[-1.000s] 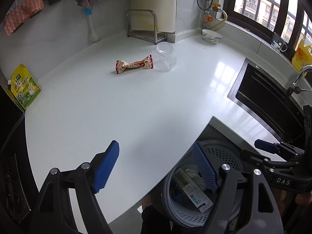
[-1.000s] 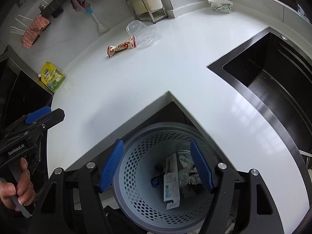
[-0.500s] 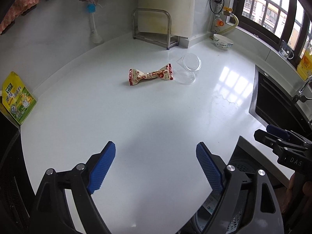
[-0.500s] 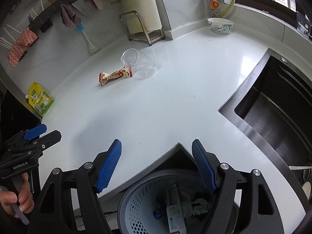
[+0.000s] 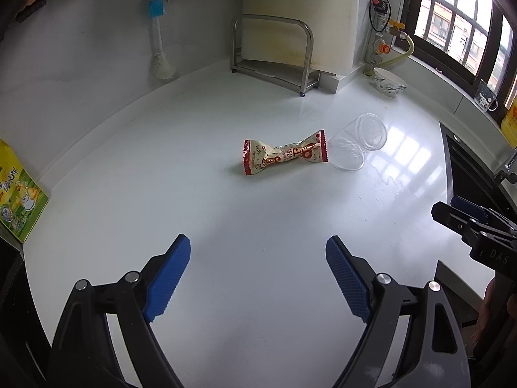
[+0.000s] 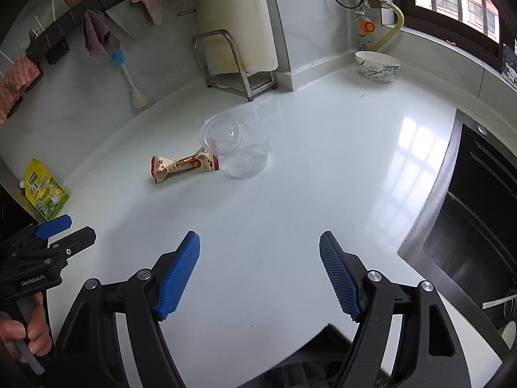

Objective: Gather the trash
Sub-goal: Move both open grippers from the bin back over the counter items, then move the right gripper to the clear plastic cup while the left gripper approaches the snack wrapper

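Observation:
A twisted red and cream snack wrapper lies on the white counter, also in the right wrist view. A clear plastic cup lies on its side touching the wrapper's right end; it also shows in the right wrist view. My left gripper is open and empty, above the counter, well short of the wrapper. My right gripper is open and empty, near the counter's inner corner. The bin is almost out of view at the bottom edge.
A green and yellow pouch lies at the left edge. A black sink is sunk in at the right. At the back stand a metal rack, a bottle brush and a bowl.
Both grippers have risen from over the bin and moved forward over the counter toward the wrapper and cup. The bin has dropped out of view. Both stay open.

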`<move>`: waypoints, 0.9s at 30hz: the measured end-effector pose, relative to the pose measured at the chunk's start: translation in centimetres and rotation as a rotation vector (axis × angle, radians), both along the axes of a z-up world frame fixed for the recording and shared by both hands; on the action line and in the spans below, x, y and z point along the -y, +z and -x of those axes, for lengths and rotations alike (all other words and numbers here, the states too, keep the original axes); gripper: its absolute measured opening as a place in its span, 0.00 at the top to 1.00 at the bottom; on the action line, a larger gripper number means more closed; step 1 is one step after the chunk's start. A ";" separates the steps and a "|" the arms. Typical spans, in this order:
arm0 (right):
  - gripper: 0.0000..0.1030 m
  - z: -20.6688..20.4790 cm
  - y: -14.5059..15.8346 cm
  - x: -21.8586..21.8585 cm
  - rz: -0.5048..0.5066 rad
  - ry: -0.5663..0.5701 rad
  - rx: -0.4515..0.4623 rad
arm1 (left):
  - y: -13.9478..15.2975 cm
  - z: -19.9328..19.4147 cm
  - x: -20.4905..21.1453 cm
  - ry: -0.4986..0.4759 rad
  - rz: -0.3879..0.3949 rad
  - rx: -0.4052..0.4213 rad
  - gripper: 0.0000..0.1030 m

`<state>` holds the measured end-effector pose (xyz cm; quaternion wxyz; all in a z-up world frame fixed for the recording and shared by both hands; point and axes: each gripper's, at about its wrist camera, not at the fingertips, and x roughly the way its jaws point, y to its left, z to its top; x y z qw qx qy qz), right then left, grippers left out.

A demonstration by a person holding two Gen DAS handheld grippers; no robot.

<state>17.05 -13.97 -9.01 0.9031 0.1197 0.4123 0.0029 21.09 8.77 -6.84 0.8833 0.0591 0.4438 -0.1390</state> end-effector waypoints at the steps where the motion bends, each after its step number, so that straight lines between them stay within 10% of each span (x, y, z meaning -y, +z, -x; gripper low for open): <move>1: 0.27 -0.5 -0.1 -0.1 0.005 0.002 0.004 | -0.3 -0.4 -0.1 -0.001 0.001 -0.002 0.18; 27: 0.24 -11.4 -3.1 -1.3 0.257 0.380 0.107 | -3.5 -6.4 0.9 -0.048 0.054 -0.042 0.18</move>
